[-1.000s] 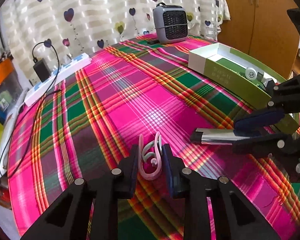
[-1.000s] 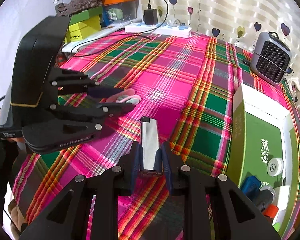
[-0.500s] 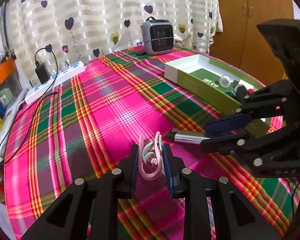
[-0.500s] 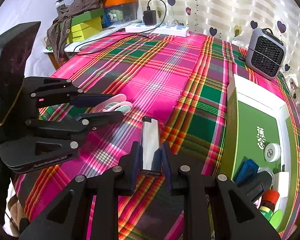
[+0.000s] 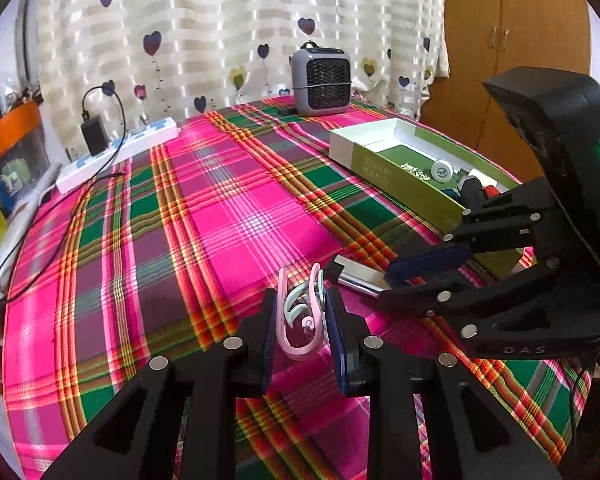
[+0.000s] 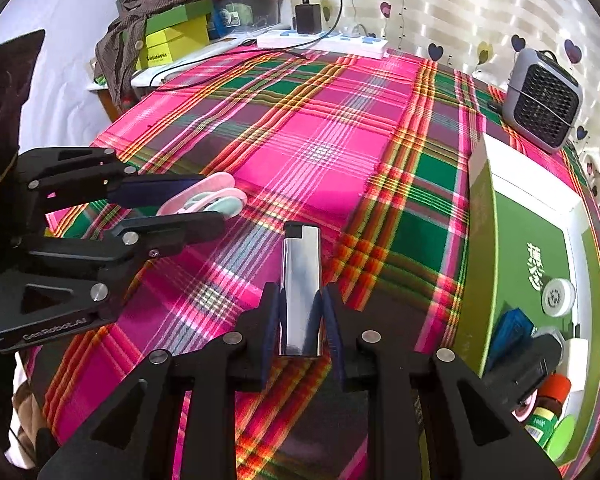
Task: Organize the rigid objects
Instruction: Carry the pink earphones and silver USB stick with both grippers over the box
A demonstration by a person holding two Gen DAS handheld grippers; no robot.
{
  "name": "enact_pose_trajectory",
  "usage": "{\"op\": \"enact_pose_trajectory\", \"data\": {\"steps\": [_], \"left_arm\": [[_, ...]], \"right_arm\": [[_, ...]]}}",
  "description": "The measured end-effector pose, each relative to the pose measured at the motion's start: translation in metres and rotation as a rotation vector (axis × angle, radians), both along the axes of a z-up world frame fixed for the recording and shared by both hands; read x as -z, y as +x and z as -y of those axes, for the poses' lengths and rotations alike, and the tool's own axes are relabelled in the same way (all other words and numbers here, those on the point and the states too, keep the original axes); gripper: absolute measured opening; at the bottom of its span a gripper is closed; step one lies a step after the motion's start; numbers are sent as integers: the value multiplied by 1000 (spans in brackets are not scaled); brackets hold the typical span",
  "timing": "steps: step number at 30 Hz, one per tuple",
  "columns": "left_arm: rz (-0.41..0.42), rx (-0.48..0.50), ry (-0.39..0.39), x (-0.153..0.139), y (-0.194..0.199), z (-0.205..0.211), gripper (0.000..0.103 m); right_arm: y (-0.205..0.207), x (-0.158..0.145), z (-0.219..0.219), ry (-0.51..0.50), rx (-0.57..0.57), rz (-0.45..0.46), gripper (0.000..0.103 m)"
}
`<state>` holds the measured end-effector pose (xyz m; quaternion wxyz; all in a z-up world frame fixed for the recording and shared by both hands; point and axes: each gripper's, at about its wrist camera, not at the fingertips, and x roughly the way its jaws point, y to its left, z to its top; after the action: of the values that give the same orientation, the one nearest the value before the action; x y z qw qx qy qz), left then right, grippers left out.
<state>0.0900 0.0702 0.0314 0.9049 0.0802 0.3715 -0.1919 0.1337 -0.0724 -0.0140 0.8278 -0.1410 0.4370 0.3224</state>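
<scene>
**Both tongs are holding something**

My left gripper (image 5: 301,322) is squeezed tight on a pink and pale green clip (image 5: 300,316). The clip sits between the two blue pads (image 5: 269,326), up off the checked tablecloth (image 5: 220,220).

My right gripper (image 6: 300,316) is squeezed tight on a shiny silver lighter (image 6: 301,292). The lighter points forward, with its black top at the far end. I can see it from the left camera too, just beside the clip.

The two grippers are close to each other, side by side, over the near part of the table.

The green box (image 6: 480,264) is on my right. It is open and has a white round thing (image 6: 558,297), a blue thing (image 6: 508,330) and a small bottle with a red cap (image 6: 550,398) in it.

A little gray fan (image 5: 321,82) stands at the far end of the table.
</scene>
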Motion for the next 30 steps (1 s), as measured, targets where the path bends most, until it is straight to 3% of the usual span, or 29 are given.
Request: {"op": "enact_pose_trajectory", "data": {"steps": [9, 30], "left_arm": [[1, -4, -16, 1, -5, -5, 22], [34, 4, -59, -20, -2, 17, 22]], "right_arm": [[1, 4, -10, -25, 4, 15, 24], [-26, -43, 34, 145, 31, 113, 24]]}}
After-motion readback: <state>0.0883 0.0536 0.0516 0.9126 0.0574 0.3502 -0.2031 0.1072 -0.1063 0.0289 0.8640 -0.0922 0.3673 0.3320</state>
